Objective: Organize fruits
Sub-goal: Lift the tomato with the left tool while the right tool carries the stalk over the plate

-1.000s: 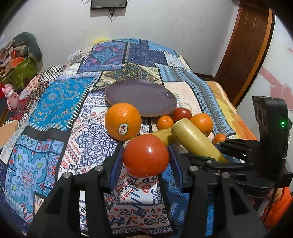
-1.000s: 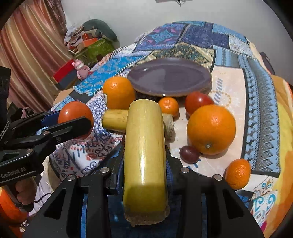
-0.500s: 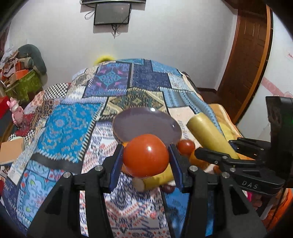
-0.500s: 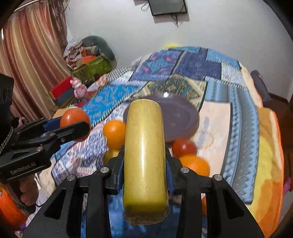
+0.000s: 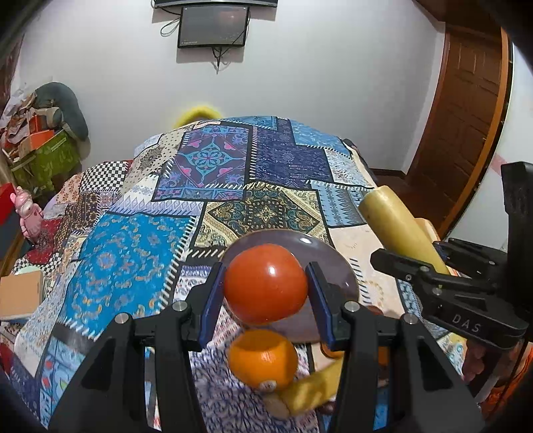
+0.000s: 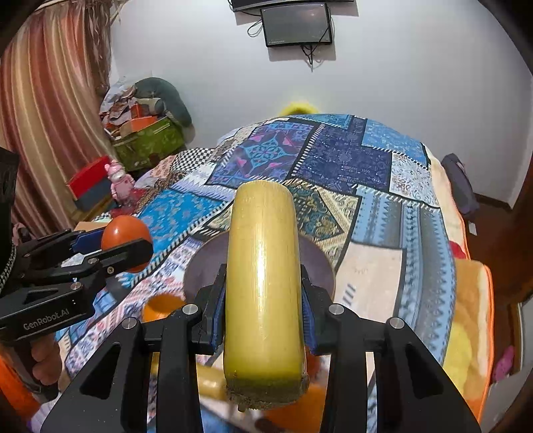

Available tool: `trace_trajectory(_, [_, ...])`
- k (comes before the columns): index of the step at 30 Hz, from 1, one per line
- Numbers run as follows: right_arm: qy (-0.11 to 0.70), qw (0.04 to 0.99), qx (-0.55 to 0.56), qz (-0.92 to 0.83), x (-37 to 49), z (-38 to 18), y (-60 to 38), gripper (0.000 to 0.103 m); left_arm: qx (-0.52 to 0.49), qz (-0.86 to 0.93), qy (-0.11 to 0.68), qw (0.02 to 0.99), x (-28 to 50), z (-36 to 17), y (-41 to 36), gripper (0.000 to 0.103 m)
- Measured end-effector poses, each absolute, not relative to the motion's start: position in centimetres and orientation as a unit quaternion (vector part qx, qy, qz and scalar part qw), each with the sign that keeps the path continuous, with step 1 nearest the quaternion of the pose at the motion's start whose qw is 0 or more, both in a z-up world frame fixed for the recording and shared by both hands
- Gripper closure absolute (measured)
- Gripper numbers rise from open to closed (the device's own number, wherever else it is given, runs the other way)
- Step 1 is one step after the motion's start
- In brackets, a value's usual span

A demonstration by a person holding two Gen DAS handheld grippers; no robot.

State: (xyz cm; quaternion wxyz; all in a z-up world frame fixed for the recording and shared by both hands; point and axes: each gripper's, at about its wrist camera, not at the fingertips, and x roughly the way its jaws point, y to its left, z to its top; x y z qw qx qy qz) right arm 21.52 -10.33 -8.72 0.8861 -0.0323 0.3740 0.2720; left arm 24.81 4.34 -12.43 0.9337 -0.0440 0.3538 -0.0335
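My left gripper (image 5: pixel 265 293) is shut on a red tomato (image 5: pixel 265 283) and holds it in the air above the near edge of a purple plate (image 5: pixel 336 263). My right gripper (image 6: pixel 263 313) is shut on a yellow cylinder-shaped fruit piece (image 6: pixel 263 276), also lifted, in front of the plate (image 6: pixel 203 263). The right gripper and its yellow piece (image 5: pixel 396 226) show at the right of the left wrist view; the left gripper and its tomato (image 6: pixel 125 238) show at the left of the right wrist view. An orange (image 5: pixel 263 359) and a second yellow piece (image 5: pixel 309 389) lie on the bed below.
The fruits lie on a bed with a patchwork quilt (image 5: pixel 133 246). A brown door (image 5: pixel 466 133) stands at the right, a wall screen (image 5: pixel 213 25) at the back, and boxes and clutter (image 5: pixel 36 146) at the left. A pink toy (image 6: pixel 120 181) stands by the bed.
Both grippers have risen with their fruit, so the bed and the loose fruits have dropped lower in view. The plate now lies directly behind both held fruits.
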Motion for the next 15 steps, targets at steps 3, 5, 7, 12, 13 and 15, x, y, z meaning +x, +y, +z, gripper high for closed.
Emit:
trace_trajectory(3, [0.374,0.887,-0.044,0.269,22.8,-9.0,-9.9,0.069,-0.037,-0.035,0.362,0.931,26.6,-12.9,4.5,0.055])
trace_trajectory(5, [0.376,0.886,-0.05,0.266,23.8,-9.3,-9.6,0.069,-0.033,-0.034,0.368,0.929,27.6,-13.3,4.7,0.055])
trace_trajectory(7, [0.376,0.887,-0.058,0.261,24.6,-9.6,-9.2,0.069,-0.029,-0.032,0.373,0.927,28.7,-13.8,4.8,0.055])
trace_trajectory(12, [0.395,0.879,-0.067,0.259,26.7,-10.8,-8.6,0.069,-0.021,-0.024,0.392,0.919,31.6,-15.5,5.0,0.055])
trace_trajectory(13, [0.4,0.877,-0.071,0.258,27.1,-11.2,-8.4,0.069,-0.019,-0.022,0.399,0.917,32.2,-15.9,5.1,0.055])
trace_trajectory(15, [0.413,0.87,-0.073,0.261,27.8,-11.9,-8.2,0.069,-0.015,-0.02,0.41,0.912,33.3,-16.7,5.1,0.055])
